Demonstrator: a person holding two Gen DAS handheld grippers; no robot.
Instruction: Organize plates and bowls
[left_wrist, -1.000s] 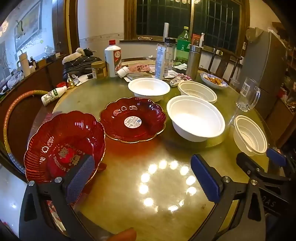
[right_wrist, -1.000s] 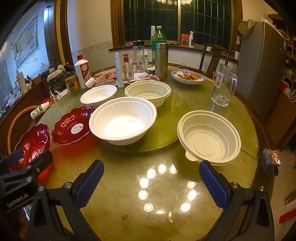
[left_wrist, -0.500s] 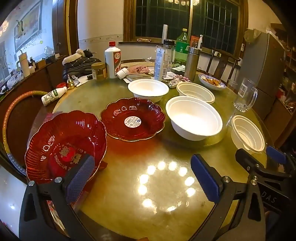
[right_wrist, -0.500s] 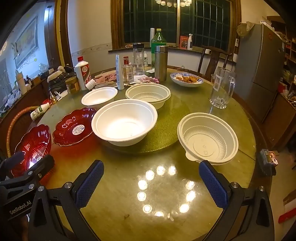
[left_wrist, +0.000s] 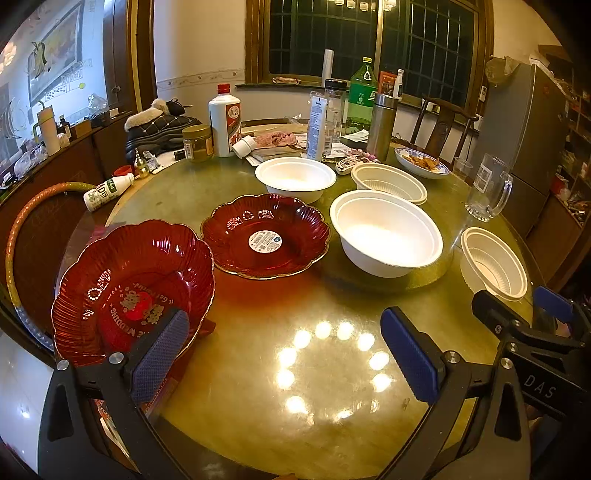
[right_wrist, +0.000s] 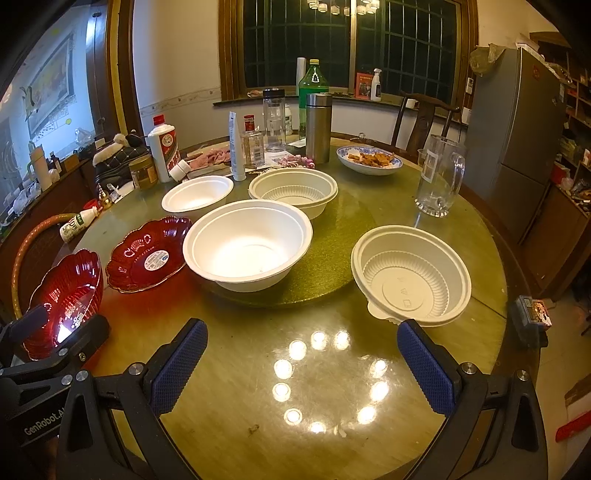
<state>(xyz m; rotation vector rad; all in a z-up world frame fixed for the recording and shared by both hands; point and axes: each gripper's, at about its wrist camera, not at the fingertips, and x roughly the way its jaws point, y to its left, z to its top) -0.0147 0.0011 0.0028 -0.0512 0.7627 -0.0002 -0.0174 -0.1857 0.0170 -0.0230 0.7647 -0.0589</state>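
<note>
Two red scalloped plates lie at the table's left: a near one (left_wrist: 129, 288) (right_wrist: 66, 299) and a far one with a sticker (left_wrist: 266, 236) (right_wrist: 147, 254). A large white bowl (left_wrist: 386, 232) (right_wrist: 247, 243) sits in the middle, a smaller white bowl (left_wrist: 295, 177) (right_wrist: 197, 192) behind it. Two ribbed cream bowls stand at the back (left_wrist: 389, 182) (right_wrist: 293, 190) and near right (left_wrist: 495, 262) (right_wrist: 412, 275). My left gripper (left_wrist: 284, 354) is open, its left pad over the near red plate's rim. My right gripper (right_wrist: 303, 365) is open and empty, just short of the near ribbed bowl.
The round glass-topped table (right_wrist: 332, 406) has a green turntable (right_wrist: 332, 236). Bottles, a steel flask (right_wrist: 317, 127), a glass mug (right_wrist: 439, 181) and a plate of food (right_wrist: 369, 160) crowd the far side. A small box (right_wrist: 532, 317) sits at the right edge.
Both grippers have drawn back and risen slightly, so the dishes look a little farther away. Nothing on the table has moved and both grippers stay open.
</note>
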